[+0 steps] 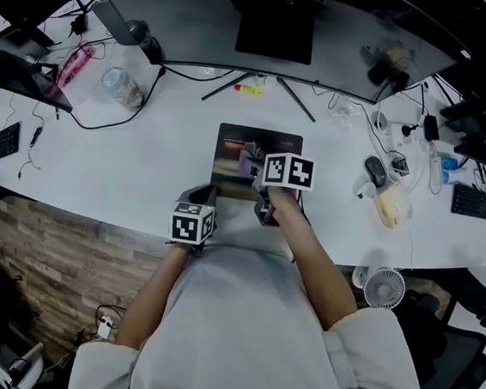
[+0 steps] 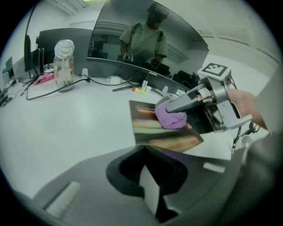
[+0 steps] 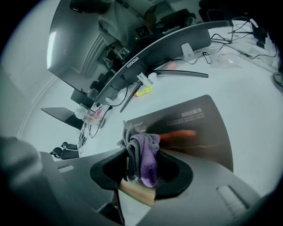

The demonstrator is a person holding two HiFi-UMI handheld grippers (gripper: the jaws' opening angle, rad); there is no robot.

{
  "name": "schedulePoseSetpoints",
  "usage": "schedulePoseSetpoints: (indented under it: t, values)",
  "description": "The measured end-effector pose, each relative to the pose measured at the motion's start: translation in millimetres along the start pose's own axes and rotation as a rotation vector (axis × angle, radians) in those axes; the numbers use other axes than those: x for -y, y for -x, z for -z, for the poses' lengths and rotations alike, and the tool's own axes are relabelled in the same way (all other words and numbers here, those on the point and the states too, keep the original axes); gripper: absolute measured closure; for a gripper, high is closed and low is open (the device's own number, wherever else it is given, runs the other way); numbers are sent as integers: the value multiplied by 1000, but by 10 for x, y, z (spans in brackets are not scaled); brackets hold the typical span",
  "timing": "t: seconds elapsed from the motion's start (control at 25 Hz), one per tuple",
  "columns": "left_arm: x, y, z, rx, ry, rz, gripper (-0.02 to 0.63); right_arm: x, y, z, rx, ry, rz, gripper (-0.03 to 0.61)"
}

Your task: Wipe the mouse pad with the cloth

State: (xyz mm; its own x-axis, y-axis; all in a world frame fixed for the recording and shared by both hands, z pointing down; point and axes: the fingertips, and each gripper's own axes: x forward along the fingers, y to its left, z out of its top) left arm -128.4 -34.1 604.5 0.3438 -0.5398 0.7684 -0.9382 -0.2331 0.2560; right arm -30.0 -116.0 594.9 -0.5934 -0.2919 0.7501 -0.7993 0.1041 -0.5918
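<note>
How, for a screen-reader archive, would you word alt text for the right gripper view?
The right gripper is shut on a bunched purple and grey cloth, held over a dark mouse pad that lies on a white desk. Behind the pad stands a wide curved monitor.

The cloth (image 3: 143, 152) was soft, fuzzy fabric, purple with a grey looped side. The pad (image 3: 199, 128) was dark and smooth with a faint sheen. The table (image 1: 144, 153) was white, smooth and matt. The left gripper (image 2: 148, 192) had a matt grey plastic shell, and the monitor (image 2: 146, 44) had a glossy screen.
</note>
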Motion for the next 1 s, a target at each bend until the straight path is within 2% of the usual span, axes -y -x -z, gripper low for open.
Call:
schedulePoseSetpoints:
  t: [1.0]
  values:
    - [22,-19,-10,1,4,0,614,814,592,-25,35,-66,52,405]
